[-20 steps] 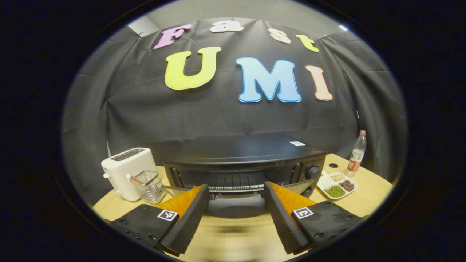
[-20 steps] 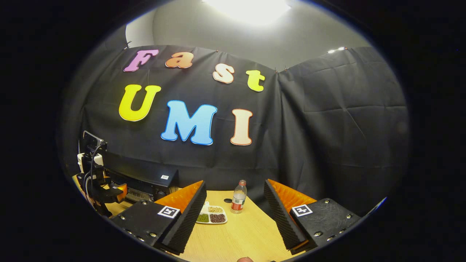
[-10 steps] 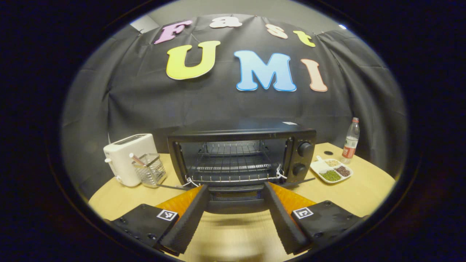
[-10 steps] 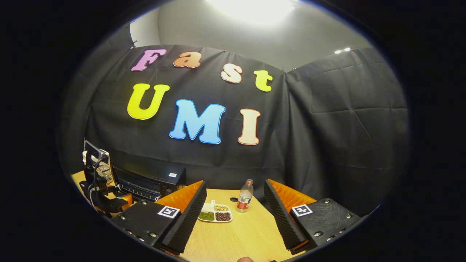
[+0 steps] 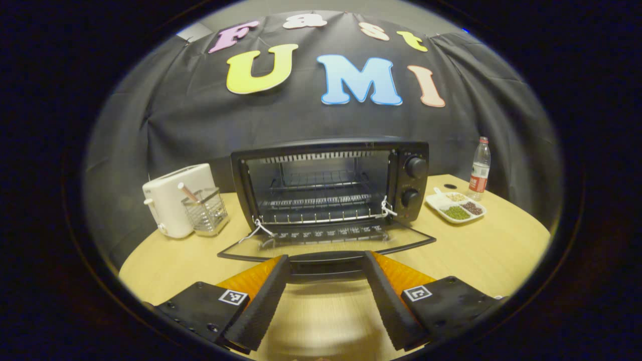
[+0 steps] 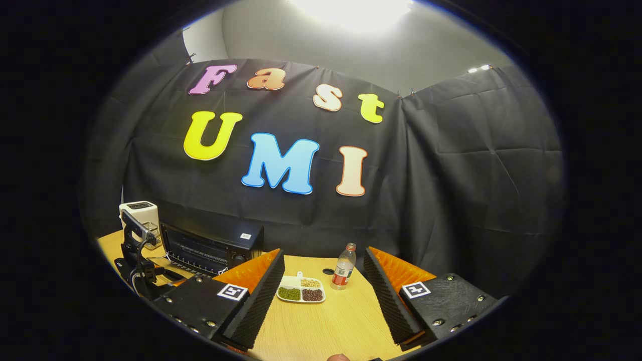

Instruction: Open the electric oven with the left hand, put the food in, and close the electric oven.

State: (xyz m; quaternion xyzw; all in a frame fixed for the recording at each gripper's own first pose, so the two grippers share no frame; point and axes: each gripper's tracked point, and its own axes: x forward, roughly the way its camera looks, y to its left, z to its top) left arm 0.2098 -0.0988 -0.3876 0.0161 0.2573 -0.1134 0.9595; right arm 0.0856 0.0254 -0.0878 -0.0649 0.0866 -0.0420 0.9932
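Observation:
The black electric oven (image 5: 411, 150) stands open at mid-table, its glass door (image 5: 326, 239) lying flat toward me and the wire rack inside bare. My left gripper (image 5: 326, 256) is open; the door handle (image 5: 326, 268) lies across the gap between its fingertips, touching neither visibly. The food is a white divided tray (image 5: 455, 206) of beans and grains to the oven's right. My right gripper (image 6: 323, 253) hangs open and holds nothing above the table, with that tray (image 6: 301, 291) just ahead. In the right gripper view the left gripper (image 6: 143, 255) sits in front of the oven (image 6: 215, 243).
A white toaster (image 5: 173, 198) and a wire basket (image 5: 205, 218) stand left of the oven. A plastic bottle (image 5: 480, 163) stands behind the tray, near the cloth wall. The round wooden table (image 5: 501, 245) has bare surface in front of the tray.
The oven door has swung down from partly open to flat as my left gripper drew back and lower. My right gripper has drifted slightly; the tray sits a little nearer.

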